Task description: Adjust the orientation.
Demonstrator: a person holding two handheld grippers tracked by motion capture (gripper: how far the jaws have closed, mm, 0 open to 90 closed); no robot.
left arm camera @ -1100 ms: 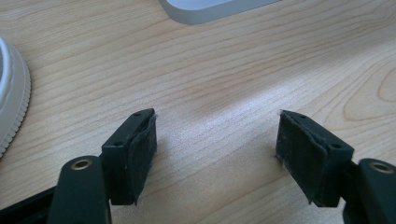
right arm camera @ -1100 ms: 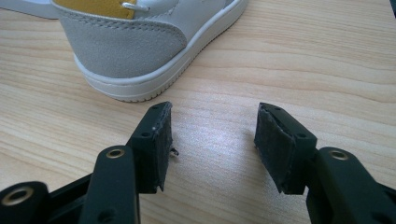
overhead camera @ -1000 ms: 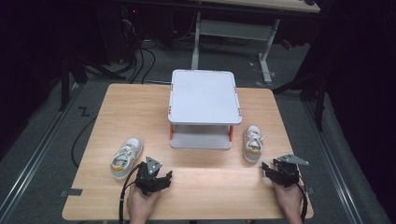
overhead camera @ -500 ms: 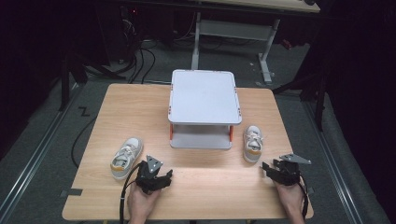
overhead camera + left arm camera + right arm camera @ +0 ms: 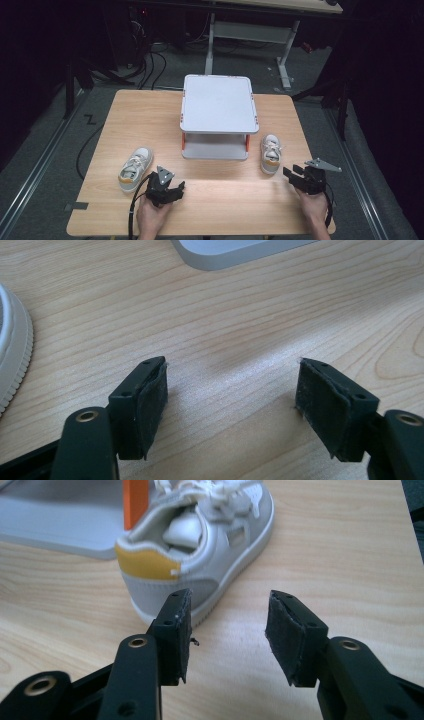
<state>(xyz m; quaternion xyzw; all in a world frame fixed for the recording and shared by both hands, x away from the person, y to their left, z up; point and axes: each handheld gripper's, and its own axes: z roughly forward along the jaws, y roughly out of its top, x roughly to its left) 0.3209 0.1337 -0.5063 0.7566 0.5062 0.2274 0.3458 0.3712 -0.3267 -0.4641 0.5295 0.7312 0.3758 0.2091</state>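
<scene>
Two small white-and-grey shoes with yellow heels lie on the wooden table (image 5: 215, 200). The left shoe (image 5: 135, 168) lies front left; its white sole edge (image 5: 12, 355) sits at the left of the left gripper view. The right shoe (image 5: 270, 153) (image 5: 200, 540) lies beside the right side of the white two-tier rack (image 5: 217, 102). My left gripper (image 5: 170, 187) (image 5: 230, 397) rests on the table just right of the left shoe, open and empty. Just behind the right shoe's heel, my right gripper (image 5: 297, 175) (image 5: 227, 630) is open with nothing between its fingers.
The rack has orange posts (image 5: 136, 502) and a lower shelf (image 5: 215, 147) (image 5: 240, 250). A hand holds each gripper at the table's front edge. Cables (image 5: 150, 65) and a desk frame (image 5: 250, 30) stand on the dark floor beyond the table.
</scene>
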